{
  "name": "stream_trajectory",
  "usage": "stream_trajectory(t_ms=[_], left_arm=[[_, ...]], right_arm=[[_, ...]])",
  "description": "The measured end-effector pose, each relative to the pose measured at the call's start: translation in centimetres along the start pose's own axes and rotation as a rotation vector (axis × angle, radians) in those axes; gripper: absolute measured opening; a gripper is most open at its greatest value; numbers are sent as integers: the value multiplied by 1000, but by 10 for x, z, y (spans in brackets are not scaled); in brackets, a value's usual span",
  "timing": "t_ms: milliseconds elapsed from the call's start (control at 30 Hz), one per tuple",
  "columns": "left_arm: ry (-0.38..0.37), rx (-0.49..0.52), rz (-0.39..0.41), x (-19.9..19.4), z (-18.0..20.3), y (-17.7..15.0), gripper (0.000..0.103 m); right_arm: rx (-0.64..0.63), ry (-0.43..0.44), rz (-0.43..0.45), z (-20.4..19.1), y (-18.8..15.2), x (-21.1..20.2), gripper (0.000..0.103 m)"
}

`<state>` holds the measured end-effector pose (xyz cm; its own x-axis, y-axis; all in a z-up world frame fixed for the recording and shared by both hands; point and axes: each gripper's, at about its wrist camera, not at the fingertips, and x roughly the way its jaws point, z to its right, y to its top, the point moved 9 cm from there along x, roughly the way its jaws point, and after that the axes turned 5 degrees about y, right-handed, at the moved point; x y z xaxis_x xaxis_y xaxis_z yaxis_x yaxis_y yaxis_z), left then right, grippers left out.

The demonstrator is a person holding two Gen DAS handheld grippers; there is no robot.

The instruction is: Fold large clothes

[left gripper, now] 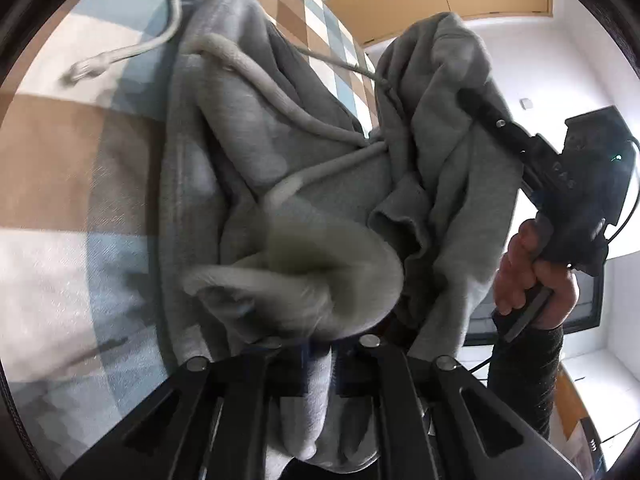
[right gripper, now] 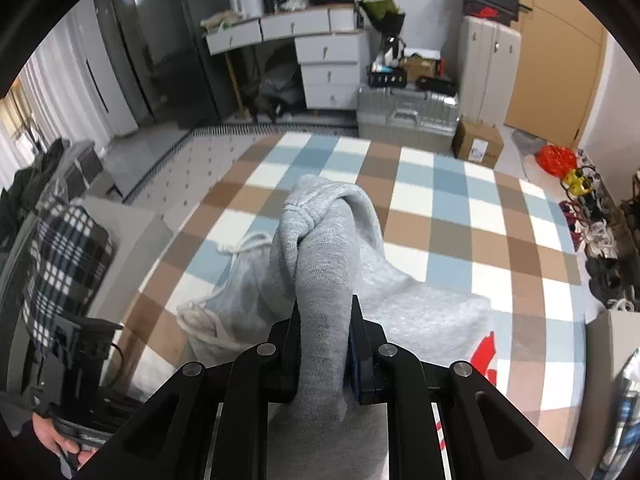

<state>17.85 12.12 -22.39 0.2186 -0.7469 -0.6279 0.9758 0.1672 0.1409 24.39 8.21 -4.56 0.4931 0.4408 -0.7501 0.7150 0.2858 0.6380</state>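
Nearest the lens, at the bottom of each wrist view, black jaws are clamped on the soft grey fleece hoodie (right gripper: 320,280): the right gripper (right gripper: 324,344) pinches a thick roll of it, the left gripper (left gripper: 320,344) a bunched fold. I judge the step is lifting the garment by two points off the brown, blue and white checked blanket (right gripper: 440,208); next it needs spreading flat. Only the left view shows the white drawstring (left gripper: 160,36) at upper left, only the right view the red print (right gripper: 482,356) and the white drawers (right gripper: 328,68).
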Motion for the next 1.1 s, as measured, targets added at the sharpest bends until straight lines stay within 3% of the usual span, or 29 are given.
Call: stream_trajectory(t_ms=[167, 367, 567, 667, 800, 867, 933, 967, 1000, 1100], left_arm=[[37, 81, 23, 9, 28, 28, 3], [109, 285, 44, 11, 69, 70, 3], [7, 424, 44, 17, 79, 93, 3], [-1, 391, 69, 22, 50, 99, 3], [-54, 222, 32, 27, 8, 100, 6], [-86, 192, 50, 12, -2, 97, 19], [-125, 203, 101, -16, -4, 89, 72], [-136, 205, 132, -28, -4, 84, 84], [-168, 212, 168, -43, -2, 77, 90], [-251, 250, 221, -67, 10, 54, 90]], right_arm=[[36, 21, 105, 14, 11, -30, 15], [87, 57, 168, 30, 22, -57, 15], [54, 111, 161, 3, 23, -64, 15], [64, 144, 125, -19, 21, -55, 15], [88, 180, 58, -50, 21, -28, 15], [95, 187, 11, -62, 17, -11, 15], [105, 172, -38, -70, 9, 9, 15], [109, 167, -58, -73, 5, 16, 15], [122, 167, -78, -72, 1, 26, 15], [182, 172, -112, -65, -7, 43, 16]])
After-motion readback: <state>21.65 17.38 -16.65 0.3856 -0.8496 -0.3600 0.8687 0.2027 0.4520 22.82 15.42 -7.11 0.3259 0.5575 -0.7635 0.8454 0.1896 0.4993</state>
